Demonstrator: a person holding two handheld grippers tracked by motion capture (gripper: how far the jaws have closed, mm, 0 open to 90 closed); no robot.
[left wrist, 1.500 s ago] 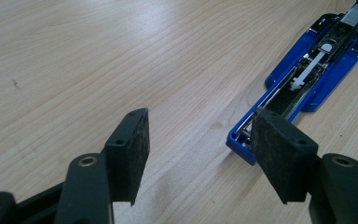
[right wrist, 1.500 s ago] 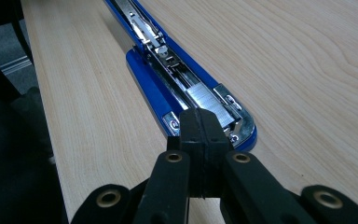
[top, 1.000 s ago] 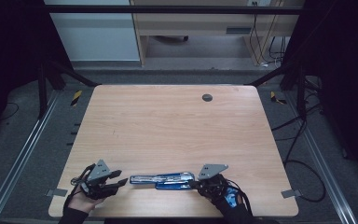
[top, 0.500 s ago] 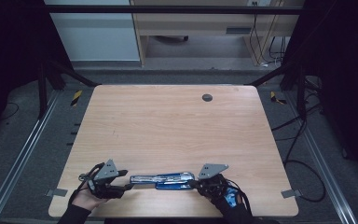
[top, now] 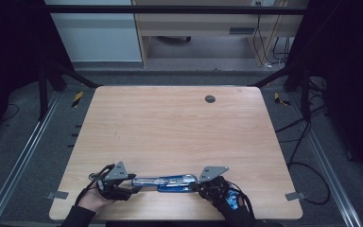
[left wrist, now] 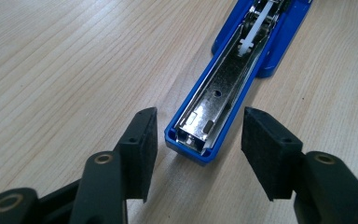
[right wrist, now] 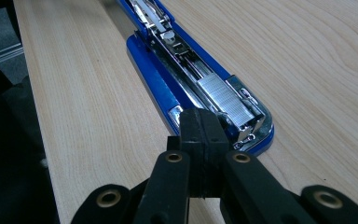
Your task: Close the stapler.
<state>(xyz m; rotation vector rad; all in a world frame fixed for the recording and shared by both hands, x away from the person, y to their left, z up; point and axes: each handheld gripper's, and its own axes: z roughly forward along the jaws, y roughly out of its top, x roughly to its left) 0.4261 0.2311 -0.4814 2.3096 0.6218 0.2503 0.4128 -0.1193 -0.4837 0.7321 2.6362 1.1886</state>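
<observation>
Here, a blue stapler (top: pixel 165 182) lies swung fully open and flat on the wooden worktop (top: pixel 179 127), close to the six o'clock edge in the high view, its long axis running from nine o'clock to three o'clock. The left claw (top: pixel 133 182) sits at the stapler's nine o'clock end and the right claw (top: pixel 197 185) at its three o'clock end, each held by a hand coming in from six o'clock.

In the left gripper view, the left claw (left wrist: pixel 198 135) is spread wide, its two black pads either side of the open end of the stapler's (left wrist: pixel 228 84) blue arm with its chrome channel, and a gap shows on both sides, so neither pad touches it.

In the right gripper view, the right claw (right wrist: pixel 200 140) is pressed together with nothing between the pads, its tip right at the rounded end of the stapler (right wrist: pixel 196 79), where a strip of staples (right wrist: pixel 223 95) sits in the metal magazine. Whether the tip touches the stapler cannot be told.

A small dark round hole (top: pixel 210 99) marks the worktop toward twelve o'clock, well apart from both claws.
</observation>
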